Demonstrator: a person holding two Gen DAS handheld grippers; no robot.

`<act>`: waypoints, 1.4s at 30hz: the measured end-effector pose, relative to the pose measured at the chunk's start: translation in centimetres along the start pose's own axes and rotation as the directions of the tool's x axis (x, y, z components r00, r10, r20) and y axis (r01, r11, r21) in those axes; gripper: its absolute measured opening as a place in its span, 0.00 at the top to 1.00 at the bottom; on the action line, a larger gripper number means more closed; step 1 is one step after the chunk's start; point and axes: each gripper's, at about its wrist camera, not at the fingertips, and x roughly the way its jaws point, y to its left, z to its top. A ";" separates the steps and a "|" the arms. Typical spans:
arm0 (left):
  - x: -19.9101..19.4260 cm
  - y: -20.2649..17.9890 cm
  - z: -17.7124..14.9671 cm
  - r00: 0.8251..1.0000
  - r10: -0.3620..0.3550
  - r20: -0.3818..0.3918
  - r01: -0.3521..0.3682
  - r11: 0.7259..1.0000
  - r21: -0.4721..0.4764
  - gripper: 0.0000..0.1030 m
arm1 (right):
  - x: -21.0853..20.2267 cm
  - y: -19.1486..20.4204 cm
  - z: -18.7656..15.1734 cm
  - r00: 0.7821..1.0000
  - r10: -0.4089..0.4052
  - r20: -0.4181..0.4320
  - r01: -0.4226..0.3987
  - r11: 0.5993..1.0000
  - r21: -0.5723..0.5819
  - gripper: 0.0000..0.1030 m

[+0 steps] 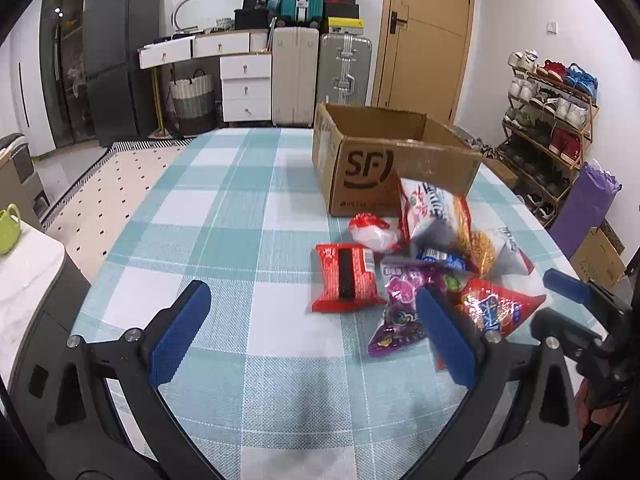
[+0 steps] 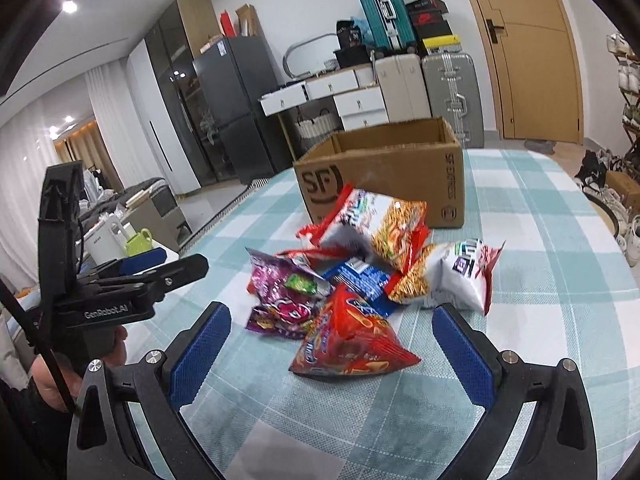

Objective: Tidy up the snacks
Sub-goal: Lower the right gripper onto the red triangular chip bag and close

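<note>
Crinkly bright snack packets (image 2: 344,280) heaped (mostly red, purple), both grippers (image 2: 326,344) wide, empty.

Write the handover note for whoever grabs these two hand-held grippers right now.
Left hand-held gripper: open, empty, hovering over the table near the flat red packet.
Right hand-held gripper: open, empty, facing the red triangular chip bag.
Snacks lie piled on the checked tablecloth in front of the open cardboard box: purple candy bag, blue packet, two noodle-print bags.
Done: nothing visibly packed; the box interior is not visible.
Left: move every snack into the box.
</note>
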 end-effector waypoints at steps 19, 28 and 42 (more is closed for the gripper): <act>4.3 0.9 -1.1 0.996 -0.026 -0.082 0.023 0.999 -0.038 0.01 | 7.4 -2.9 -0.5 0.977 0.056 -0.206 -0.037 0.995 0.092 0.25; 4.5 0.6 -1.0 0.995 -0.022 -0.097 0.018 0.999 -0.034 0.01 | 8.1 -3.6 -0.4 0.970 0.122 -0.210 -0.097 0.988 0.124 0.49; 4.6 -0.6 -0.9 0.992 -0.051 -0.119 0.050 0.999 -0.012 0.01 | 5.0 -3.6 -0.8 0.985 0.135 -0.107 -0.120 0.983 0.136 0.54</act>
